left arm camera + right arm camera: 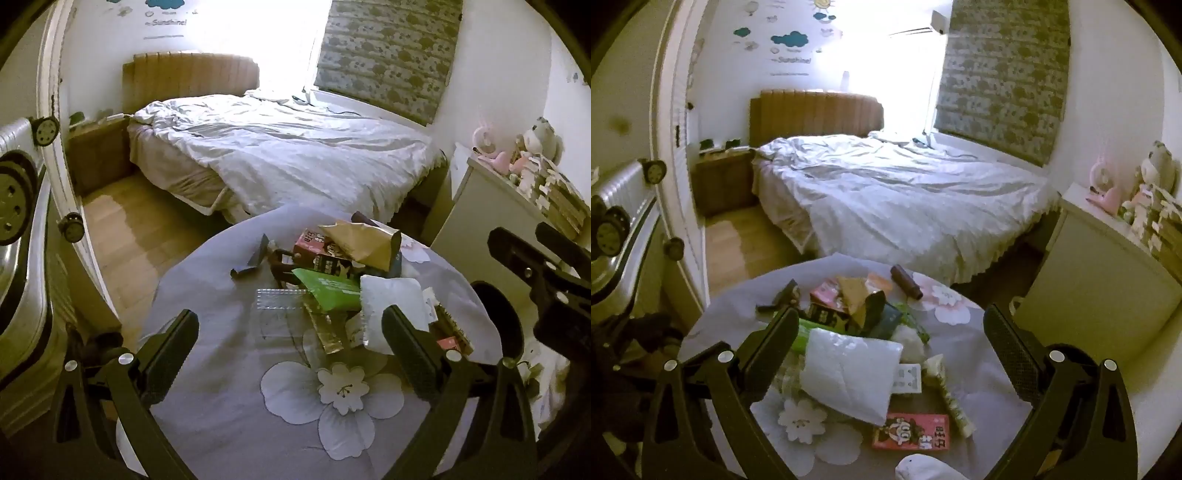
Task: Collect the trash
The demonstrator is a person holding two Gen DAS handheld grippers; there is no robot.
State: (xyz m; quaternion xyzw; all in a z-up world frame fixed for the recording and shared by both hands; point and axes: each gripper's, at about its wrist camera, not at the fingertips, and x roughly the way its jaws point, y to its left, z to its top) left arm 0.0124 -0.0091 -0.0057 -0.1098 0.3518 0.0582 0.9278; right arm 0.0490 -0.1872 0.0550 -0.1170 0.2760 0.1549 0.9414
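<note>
Trash pile [343, 280] mid-table [207, 373], both grippers hovering, jaws apart, empty.
Left gripper [288, 332] near the pile; right gripper [890, 332] straddles white bag [849, 373], long axis near-right to far-left.

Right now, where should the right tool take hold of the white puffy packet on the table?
Grip the white puffy packet across its near, lower edge, coming from the viewer's side and slightly above. It lies flat on top of the pile, its far end against the green wrapper; the near edge overhangs the flowered tablecloth, free for the open right tool.
</note>
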